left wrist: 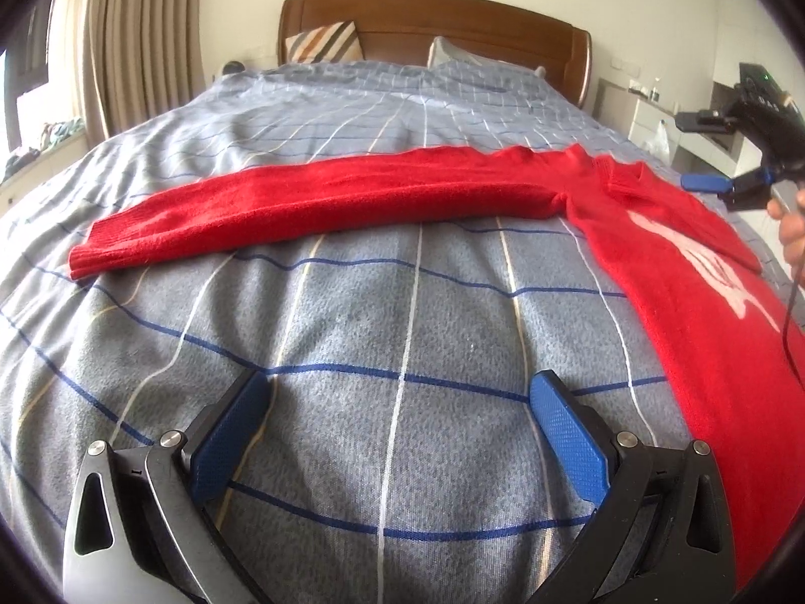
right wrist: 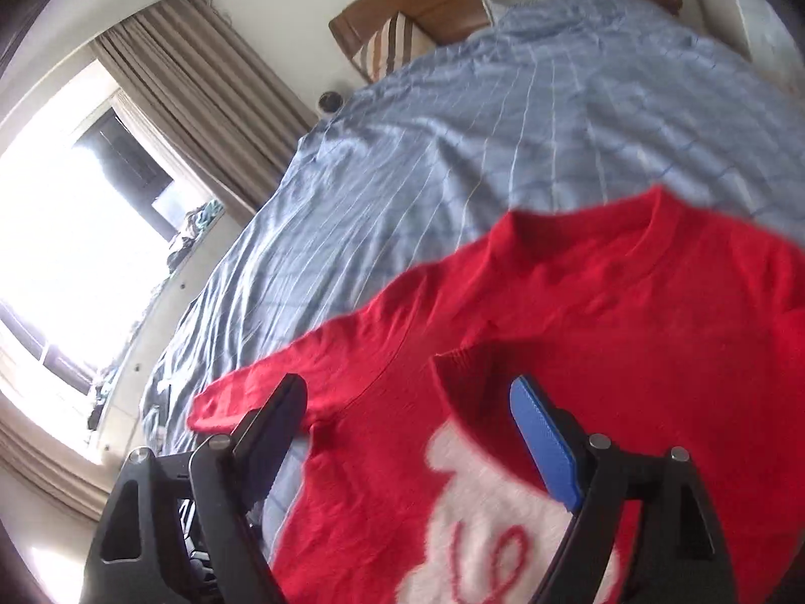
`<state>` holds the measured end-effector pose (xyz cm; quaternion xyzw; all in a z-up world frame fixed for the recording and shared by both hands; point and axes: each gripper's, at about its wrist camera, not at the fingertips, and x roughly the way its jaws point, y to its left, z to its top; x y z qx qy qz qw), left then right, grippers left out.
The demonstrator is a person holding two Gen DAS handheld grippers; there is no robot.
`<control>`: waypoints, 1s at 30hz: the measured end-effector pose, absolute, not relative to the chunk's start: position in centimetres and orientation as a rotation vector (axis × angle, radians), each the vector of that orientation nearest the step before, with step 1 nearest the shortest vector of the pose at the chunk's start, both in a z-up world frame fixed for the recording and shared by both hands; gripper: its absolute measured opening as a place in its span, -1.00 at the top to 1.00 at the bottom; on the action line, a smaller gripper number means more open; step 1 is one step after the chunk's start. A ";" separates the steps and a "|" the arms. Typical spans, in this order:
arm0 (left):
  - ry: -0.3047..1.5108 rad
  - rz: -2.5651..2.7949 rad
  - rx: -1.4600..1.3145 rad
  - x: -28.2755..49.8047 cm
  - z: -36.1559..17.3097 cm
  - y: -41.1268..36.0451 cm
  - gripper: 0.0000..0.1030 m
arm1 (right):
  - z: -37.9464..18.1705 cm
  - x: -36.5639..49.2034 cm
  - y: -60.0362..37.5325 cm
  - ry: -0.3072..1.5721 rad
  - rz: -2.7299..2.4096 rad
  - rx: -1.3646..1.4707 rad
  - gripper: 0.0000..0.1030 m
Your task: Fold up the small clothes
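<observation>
Soft, light, floppy red sweater flat mid-bed, best pinched at sleeve cuff; left gripper and right gripper both gaped, empty.

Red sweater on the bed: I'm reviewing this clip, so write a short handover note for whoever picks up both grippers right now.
Left gripper: open, empty, over bare bedspread, short of the sweater.
Right gripper: open, empty, above the sweater's chest near the white design.
Sweater: lies face up on the bed, collar toward the headboard.
Done: one sleeve appears folded in across the chest, its cuff lying between the right gripper's fingers.
Left: the other sleeve is stretched straight out sideways, flat. Fold it in, then fold the body.
</observation>
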<state>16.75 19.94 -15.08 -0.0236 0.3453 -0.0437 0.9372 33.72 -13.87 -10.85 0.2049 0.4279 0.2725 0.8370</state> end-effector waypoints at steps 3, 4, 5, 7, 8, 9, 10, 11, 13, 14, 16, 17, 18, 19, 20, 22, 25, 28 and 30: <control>0.706 -0.090 -0.048 16.7 -15.1 19.9 -0.99 | -11.3 31.8 -16.2 0.888 0.601 0.452 -0.61; 0.706 -0.090 -0.048 16.8 -15.1 19.9 -0.99 | -11.1 31.8 -17.8 0.877 0.582 0.451 -0.61; 0.706 -0.089 -0.048 16.8 -15.1 19.9 -0.99 | -11.0 31.4 -19.7 0.872 0.533 0.448 -0.61; 0.706 -0.089 -0.048 16.8 -15.1 19.9 -0.99 | -11.5 31.9 -24.8 0.884 0.387 0.453 -0.61; 0.706 -0.089 -0.048 16.8 -15.1 19.9 -0.99 | -12.0 32.2 -27.9 0.914 0.254 0.434 -0.61; 0.706 -0.089 -0.048 16.8 -15.1 19.9 -0.99 | -12.7 32.0 -30.6 0.939 0.142 0.415 -0.61; 0.705 -0.089 -0.048 16.8 -15.1 19.9 -0.99 | -13.2 32.0 -33.0 0.950 0.062 0.410 -0.51; 0.706 -0.089 -0.048 16.8 -15.1 19.9 -0.99 | -13.2 31.2 -35.4 0.950 0.010 0.417 -0.49; 0.706 -0.089 -0.047 16.8 -15.1 19.9 -0.99 | -12.2 29.1 -37.7 0.922 0.006 0.436 -0.49; 0.706 -0.089 -0.048 16.8 -15.1 19.9 -0.99 | -11.5 27.9 -37.8 0.910 0.052 0.432 -0.49; 0.706 -0.089 -0.047 16.8 -15.1 19.9 -0.99 | -10.0 24.8 -36.5 0.900 0.173 0.380 -0.49; 0.706 -0.088 -0.047 16.8 -15.1 19.9 -0.99 | -9.4 22.9 -35.1 0.901 0.248 0.339 -0.49; 0.706 -0.088 -0.046 16.8 -15.1 19.9 -0.99 | -9.1 20.7 -33.4 0.908 0.313 0.286 -0.49; 0.706 -0.085 -0.044 16.8 -15.1 19.9 -0.99 | -9.3 18.8 -31.8 0.920 0.355 0.237 -0.49; 0.706 -0.083 -0.042 16.8 -15.1 19.9 -0.99 | -9.8 16.8 -30.5 0.935 0.381 0.195 -0.49; 0.706 -0.077 -0.036 16.8 -15.0 19.9 -0.99 | -11.1 13.1 -29.2 0.964 0.381 0.152 -0.49; 0.705 -0.070 -0.028 16.8 -15.0 19.8 -0.99 | -13.2 7.7 -28.2 0.969 0.317 0.082 -0.49; 0.704 -0.061 -0.021 16.8 -15.0 19.6 -0.99 | -16.0 4.4 -28.0 1.003 0.145 -0.106 -0.43; 0.701 -0.054 -0.015 16.6 -15.0 19.5 -0.99 | -16.0 2.8 -28.6 0.979 0.090 -0.112 -0.43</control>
